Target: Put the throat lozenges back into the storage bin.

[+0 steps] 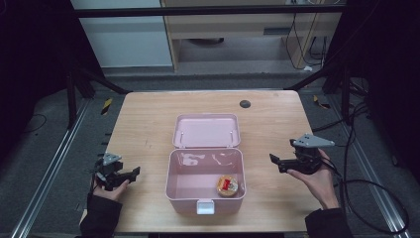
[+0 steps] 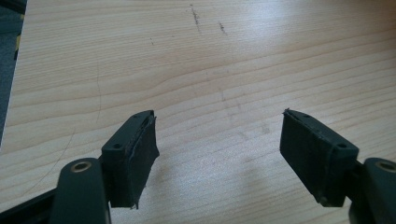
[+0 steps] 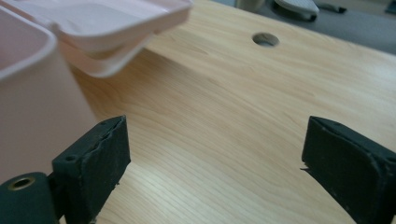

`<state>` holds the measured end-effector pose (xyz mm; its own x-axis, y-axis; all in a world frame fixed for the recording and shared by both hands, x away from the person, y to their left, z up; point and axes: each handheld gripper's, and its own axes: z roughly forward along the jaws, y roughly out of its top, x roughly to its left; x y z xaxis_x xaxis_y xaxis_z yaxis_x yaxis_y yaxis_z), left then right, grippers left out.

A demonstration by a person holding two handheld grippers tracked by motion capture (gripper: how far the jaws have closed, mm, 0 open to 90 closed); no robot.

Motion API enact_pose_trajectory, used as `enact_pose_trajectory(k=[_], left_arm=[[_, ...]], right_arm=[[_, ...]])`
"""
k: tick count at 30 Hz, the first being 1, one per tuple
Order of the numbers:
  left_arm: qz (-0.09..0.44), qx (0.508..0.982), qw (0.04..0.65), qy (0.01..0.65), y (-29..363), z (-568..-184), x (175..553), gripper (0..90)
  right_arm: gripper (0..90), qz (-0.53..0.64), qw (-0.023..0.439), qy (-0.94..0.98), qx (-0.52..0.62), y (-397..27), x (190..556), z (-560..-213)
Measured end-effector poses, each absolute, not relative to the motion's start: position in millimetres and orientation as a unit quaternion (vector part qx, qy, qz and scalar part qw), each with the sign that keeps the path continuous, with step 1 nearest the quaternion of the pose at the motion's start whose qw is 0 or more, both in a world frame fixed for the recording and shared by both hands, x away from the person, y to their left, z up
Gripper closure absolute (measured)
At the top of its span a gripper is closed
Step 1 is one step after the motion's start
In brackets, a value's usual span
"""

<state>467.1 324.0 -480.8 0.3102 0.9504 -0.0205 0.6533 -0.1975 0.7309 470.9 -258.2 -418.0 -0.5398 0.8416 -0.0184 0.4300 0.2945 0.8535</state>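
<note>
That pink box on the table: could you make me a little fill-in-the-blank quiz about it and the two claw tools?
1. The pink box has its lid swung ____.
2. Inside the box lies one small round ____ item.
3. The right gripper has its jaws ____, with nothing between them.
4. The left gripper sits to the ____ of the box.

Missing words: open; orange; open; left

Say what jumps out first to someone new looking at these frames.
A pink box sits at the middle of the wooden table, its lid swung open toward the far side. Inside, near the front right corner, lies a small round orange item with a red mark. On either side, a left hand-held gripper and a right hand-held gripper point inward at the box, both open with nothing between them.
</note>
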Motion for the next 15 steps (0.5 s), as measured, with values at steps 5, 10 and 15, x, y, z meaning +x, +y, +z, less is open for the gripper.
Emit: enact_pose_trajectory(k=[5, 10, 15], left_arm=[[0.229, 0.739, 0.33, 0.541, 324, -480, 467, 27.7], [0.23, 0.738, 0.329, 0.542, 324, -481, 467, 28.4], [0.233, 0.737, 0.326, 0.544, 326, -481, 467, 30.2]], right_arm=[[5.5, 0.427, 0.254, 0.738, 0.457, -272, 473, -435], [4.0, 0.418, 0.265, 0.715, 0.494, -286, 472, -453], [3.1, 0.401, 0.281, 0.698, 0.523, -297, 472, -469]])
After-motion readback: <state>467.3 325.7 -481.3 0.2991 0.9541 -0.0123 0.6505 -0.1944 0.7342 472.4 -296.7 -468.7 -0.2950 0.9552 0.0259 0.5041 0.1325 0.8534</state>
